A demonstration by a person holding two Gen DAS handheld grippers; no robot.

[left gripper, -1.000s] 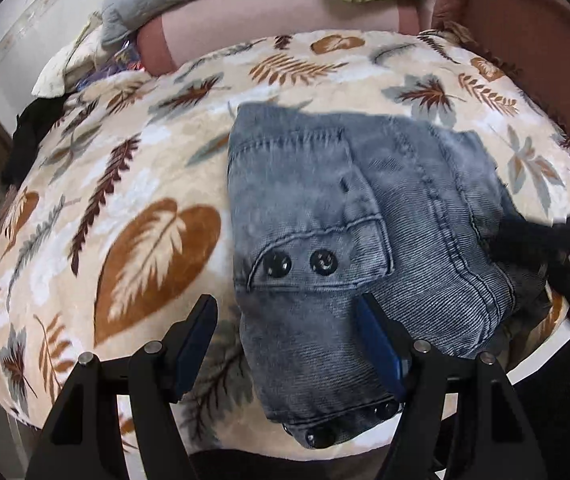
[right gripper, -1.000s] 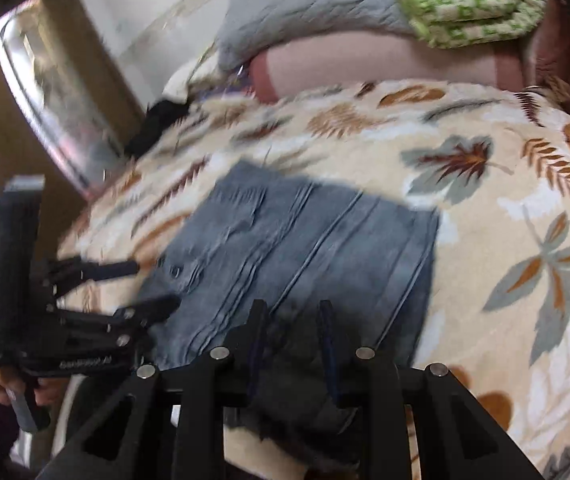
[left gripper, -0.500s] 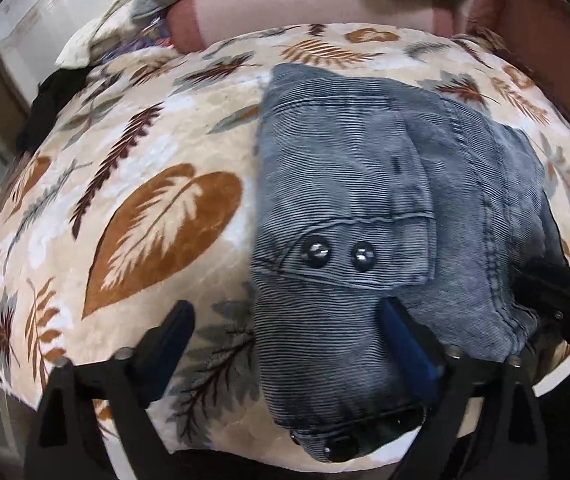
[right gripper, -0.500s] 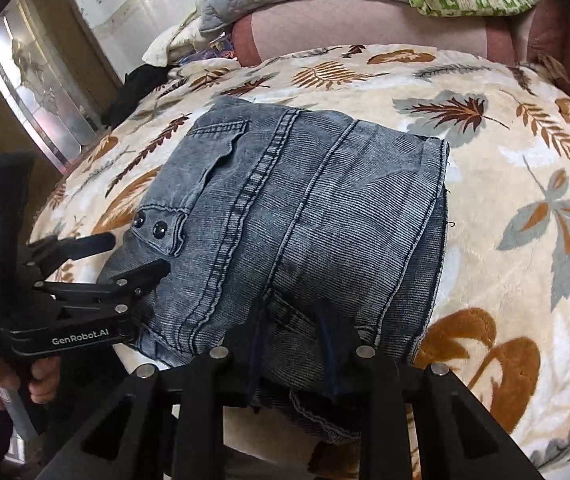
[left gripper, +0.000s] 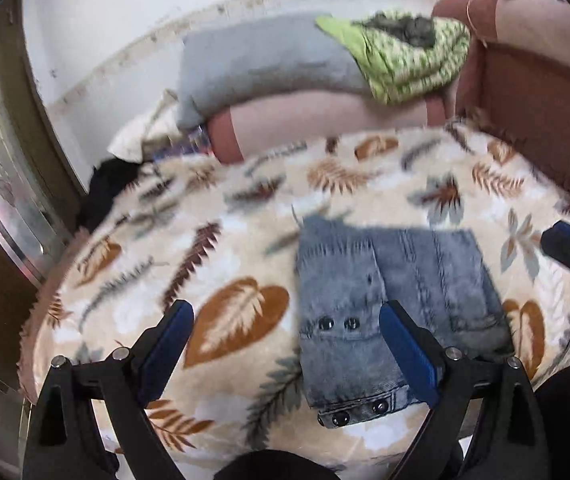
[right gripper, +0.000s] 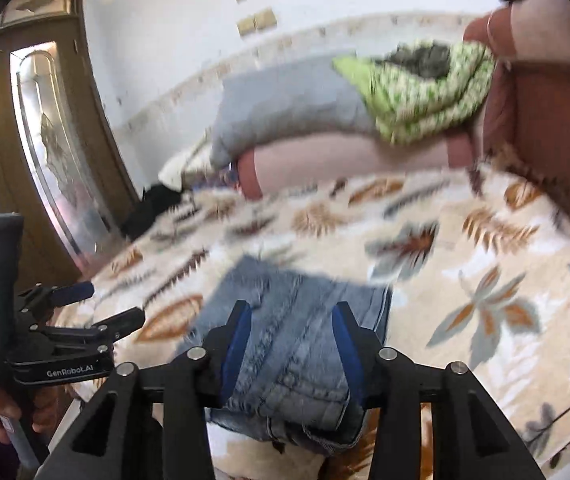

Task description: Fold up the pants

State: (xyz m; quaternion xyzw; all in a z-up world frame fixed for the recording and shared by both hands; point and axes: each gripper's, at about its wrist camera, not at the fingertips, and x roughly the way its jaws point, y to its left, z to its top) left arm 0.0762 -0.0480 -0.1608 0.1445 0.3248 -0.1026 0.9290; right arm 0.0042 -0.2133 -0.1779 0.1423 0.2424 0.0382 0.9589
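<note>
The folded jeans [left gripper: 397, 320] lie on the leaf-print blanket [left gripper: 245, 220] at about five o'clock, the left gripper [left gripper: 285, 336] spread wide above them gripping nothing, the right gripper [right gripper: 291, 346] parted too, its blue pads [right gripper: 237, 340] framing the denim.

Folded pants [left gripper: 397, 312] lie on the blanket [left gripper: 221, 240] (pillows [left gripper: 261, 64] behind).
</note>
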